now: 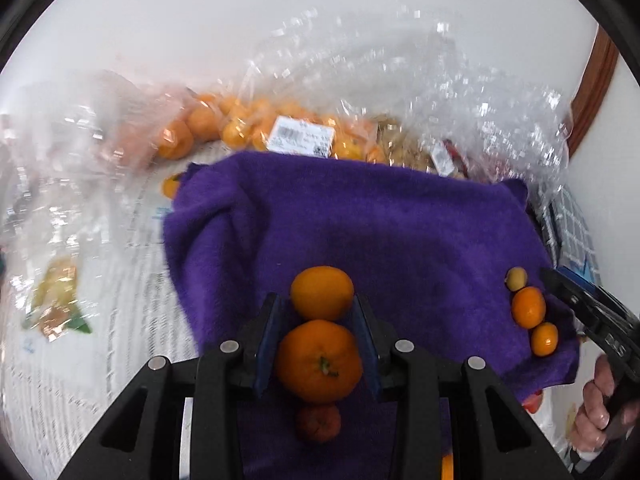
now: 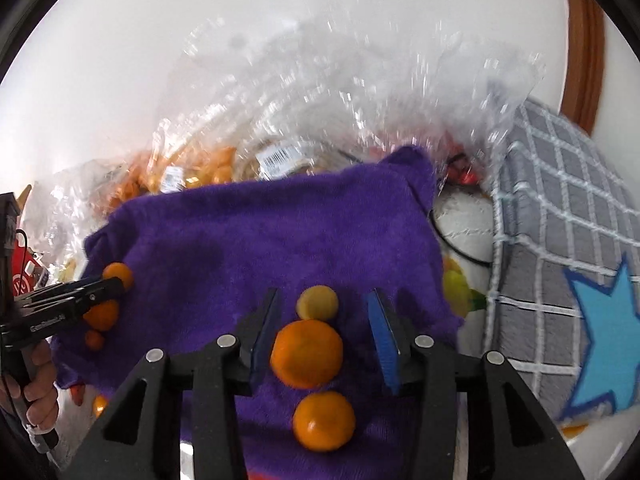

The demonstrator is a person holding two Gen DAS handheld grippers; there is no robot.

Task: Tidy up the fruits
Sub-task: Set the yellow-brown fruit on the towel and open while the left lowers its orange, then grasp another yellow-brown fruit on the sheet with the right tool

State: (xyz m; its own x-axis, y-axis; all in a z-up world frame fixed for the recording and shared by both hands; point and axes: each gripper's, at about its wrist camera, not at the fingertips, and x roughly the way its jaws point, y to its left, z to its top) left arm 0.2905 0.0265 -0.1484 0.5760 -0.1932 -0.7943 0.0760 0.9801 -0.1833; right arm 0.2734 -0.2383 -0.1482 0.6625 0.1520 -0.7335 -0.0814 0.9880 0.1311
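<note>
Resting on a purple towel (image 1: 360, 220), oranges sit in two short rows.
Left tongs (image 1: 318, 312) narrowly flank, perhaps touch, an orange (image 1: 319, 360); right tongs (image 2: 324, 312) gape around another (image 2: 307, 353). Bagged fruit (image 1: 248, 124) lines the white wall (image 1: 240, 12).

Purple towel (image 1: 360, 224) on newspaper-covered surface (image 1: 132, 240); oranges (image 2: 306, 353) on towel.

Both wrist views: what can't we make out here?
- Bagged fruit behind the purple towel: left view, count and label text lost to blur and plastic glare.
- Dark reddish fruit: left view, shadowed under the left gripper, type unclear.
- Left gripper contact: whether its pads touch the big orange is not clear.
- Right gripper in the left view: cut off by the right edge.
</note>
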